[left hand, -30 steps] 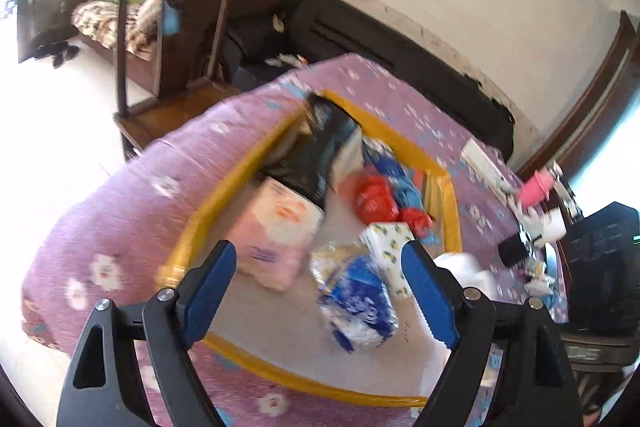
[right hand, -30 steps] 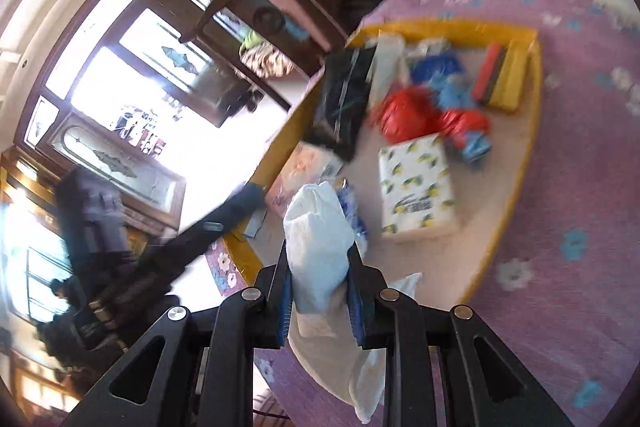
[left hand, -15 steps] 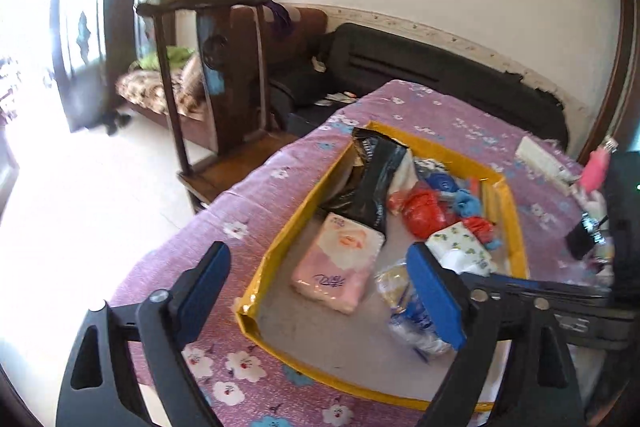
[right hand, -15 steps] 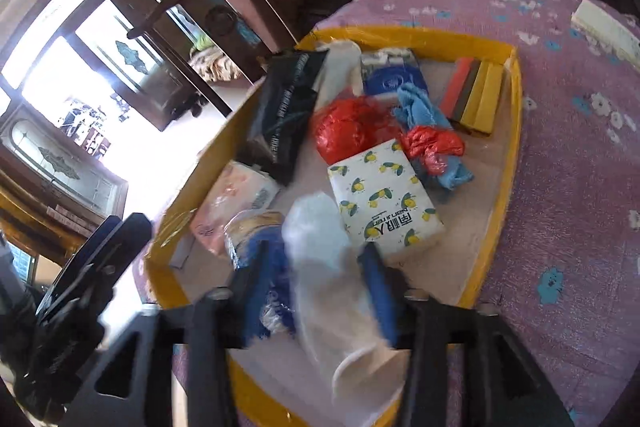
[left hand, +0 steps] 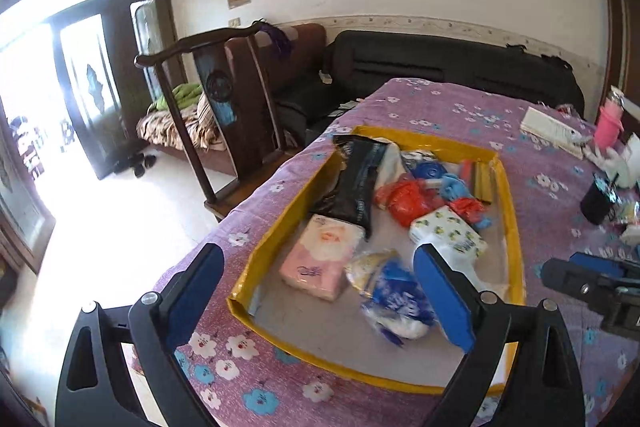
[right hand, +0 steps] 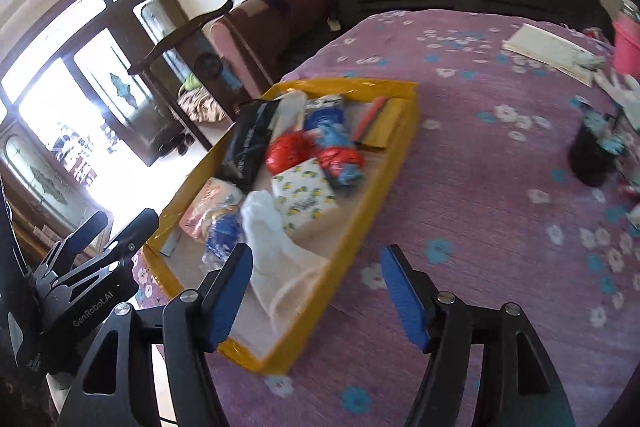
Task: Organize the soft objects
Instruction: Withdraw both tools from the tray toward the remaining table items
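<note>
Inside yellow tray (right hand: 404, 131): white bag (right hand: 276, 259), released; right hand-held gripper (right hand: 316, 291) opening.

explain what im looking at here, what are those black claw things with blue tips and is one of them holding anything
Those are two hand-held grippers; a person works one in each hand, and each carries a wide-angle camera looking along its fingers. One picture is from the left gripper, the other from the right gripper. Both look down at a yellow tray on a purple flowered cloth. In the tray lie soft things: a pink tissue pack, a lemon-print tissue pack, a black bag, a red bag and a white plastic bag. Neither holds anything: both stand open, and the right jaws have just been opening with the white bag lying free in the tray.
</note>
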